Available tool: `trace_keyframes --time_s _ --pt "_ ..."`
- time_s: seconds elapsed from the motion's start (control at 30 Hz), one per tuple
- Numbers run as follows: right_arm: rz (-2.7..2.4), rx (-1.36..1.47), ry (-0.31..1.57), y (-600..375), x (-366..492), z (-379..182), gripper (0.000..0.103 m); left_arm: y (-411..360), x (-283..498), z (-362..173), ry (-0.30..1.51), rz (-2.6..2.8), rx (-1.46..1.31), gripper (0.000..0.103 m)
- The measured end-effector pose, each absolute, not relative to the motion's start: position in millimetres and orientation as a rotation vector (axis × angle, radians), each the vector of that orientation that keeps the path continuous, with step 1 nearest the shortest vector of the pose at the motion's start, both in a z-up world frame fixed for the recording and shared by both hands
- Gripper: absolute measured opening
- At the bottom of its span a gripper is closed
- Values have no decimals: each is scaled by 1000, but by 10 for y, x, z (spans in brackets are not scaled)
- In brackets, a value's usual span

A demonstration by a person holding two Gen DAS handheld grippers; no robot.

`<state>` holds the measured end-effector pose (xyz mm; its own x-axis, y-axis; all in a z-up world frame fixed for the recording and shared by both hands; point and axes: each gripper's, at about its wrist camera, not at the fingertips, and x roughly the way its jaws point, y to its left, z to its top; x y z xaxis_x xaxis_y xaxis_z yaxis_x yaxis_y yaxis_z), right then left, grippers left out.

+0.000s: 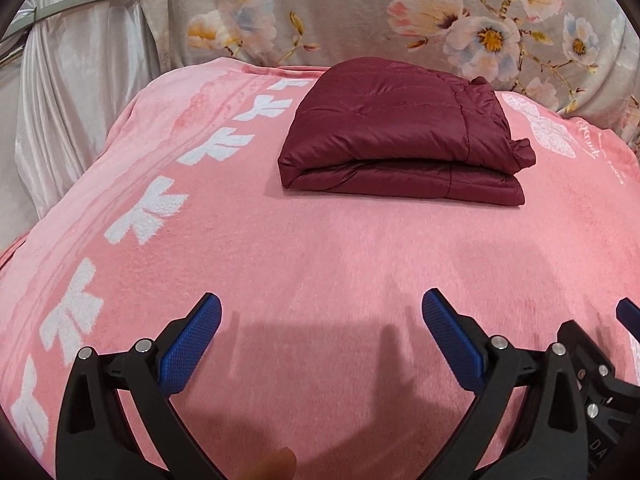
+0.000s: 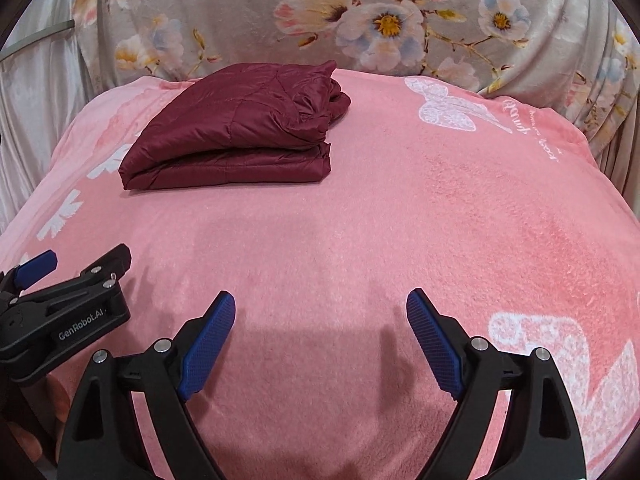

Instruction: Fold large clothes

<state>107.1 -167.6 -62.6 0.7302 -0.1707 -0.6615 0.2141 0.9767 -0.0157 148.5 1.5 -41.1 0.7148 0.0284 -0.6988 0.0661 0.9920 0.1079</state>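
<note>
Tongs come first: left tongs and right tongs both stand spread and empty above the pink blanket. Toward twelve o'clock, well apart, lies the maroon jacket, already folded; judging so, withdraw cleanly without nudging it.

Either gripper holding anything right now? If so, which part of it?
Nothing is held. The left gripper and right gripper both have jaws open over bare pink blanket. The folded maroon jacket lies apart, farther back on the blanket.
</note>
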Motion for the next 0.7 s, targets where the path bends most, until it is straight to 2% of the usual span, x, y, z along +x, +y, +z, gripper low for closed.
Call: trace_keyframes --time_s 0.7 --pt "-200 31 725 -1585 1078 -639 86 -78 1417 -434 764 -18 197 98"
